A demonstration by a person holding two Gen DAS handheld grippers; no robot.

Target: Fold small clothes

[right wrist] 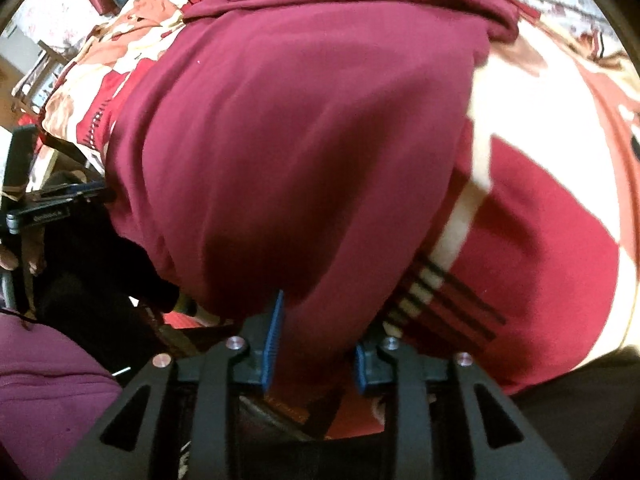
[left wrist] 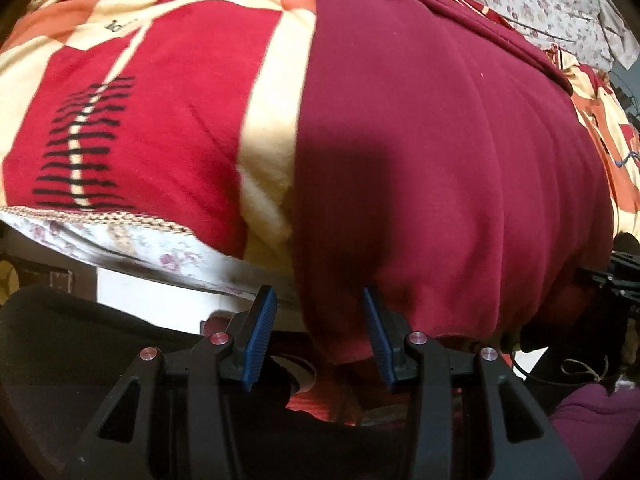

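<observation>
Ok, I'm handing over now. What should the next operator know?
Left gripper: open, with the near left corner of the maroon garment hanging between its pads, not pinched.
Right gripper: appears shut on the garment's near right hem.
The garment lies spread on the blanket, its near hem over the edge.
Done: garment laid out, right corner taken.
Left: close the left gripper on its corner, then fold. No fold shows yet.
</observation>
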